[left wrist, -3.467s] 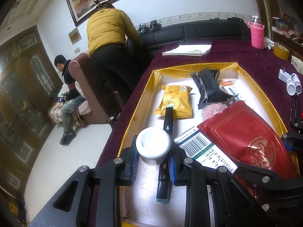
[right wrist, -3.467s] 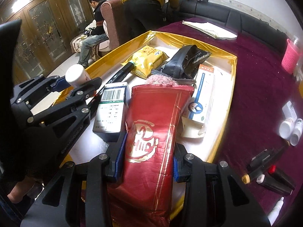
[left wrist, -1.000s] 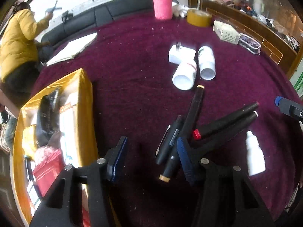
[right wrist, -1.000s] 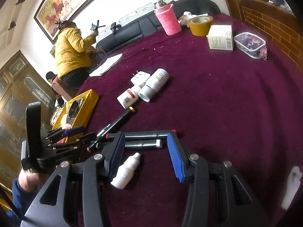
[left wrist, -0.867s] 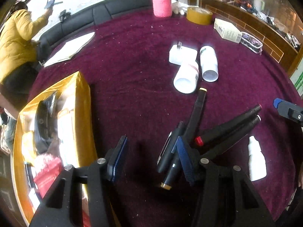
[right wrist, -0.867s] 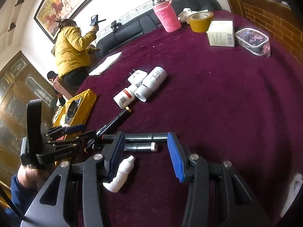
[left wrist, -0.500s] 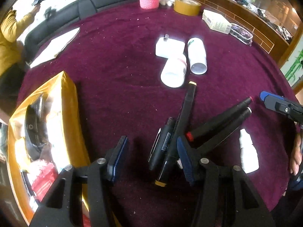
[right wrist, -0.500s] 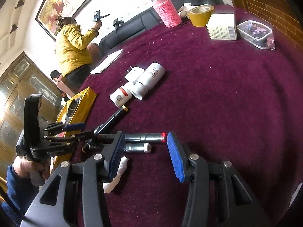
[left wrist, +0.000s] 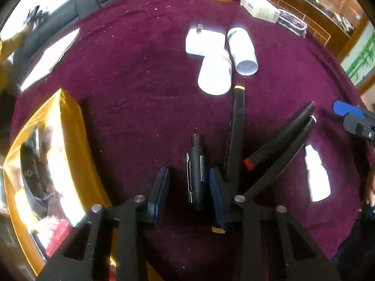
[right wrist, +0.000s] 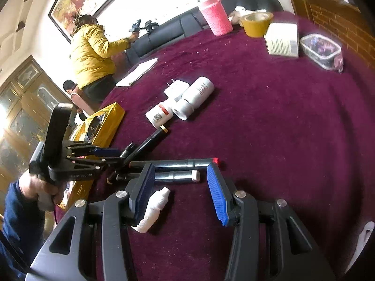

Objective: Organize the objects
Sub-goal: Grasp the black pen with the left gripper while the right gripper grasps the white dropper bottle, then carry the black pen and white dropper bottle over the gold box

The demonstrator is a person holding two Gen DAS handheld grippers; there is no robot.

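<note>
A short black clip pen (left wrist: 196, 171) is bracketed by the blue-padded left tool (left wrist: 188, 189), whose jaws have just been closing and are seen apart, the right pad near or at the barrel and a gap left at the other. The pen lies on the maroon plush desk (left wrist: 131, 75), just beside a long black gold-tipped pen (left wrist: 236, 131) and two crossed black markers (left wrist: 283, 140).

The right tool (right wrist: 180, 193) is held apart above the markers' silver ends, nothing gripped, with a small white dropper bottle (right wrist: 154, 207) just beside its left pad.

A slip is judged likely: the barrel is smooth, round and slim, and it could be rolled on the nap or squeezed out sideways if pinched off-centre. The neighbouring long pen, nearly touching the right pad, could be caught or dragged along.

White plastic bottles (left wrist: 215, 70), glossy and cylindrical, rest farther off beside a white plug adapter (left wrist: 201, 41). The gold-walled box (left wrist: 77, 145), shiny and already filled, stands to the left.
</note>
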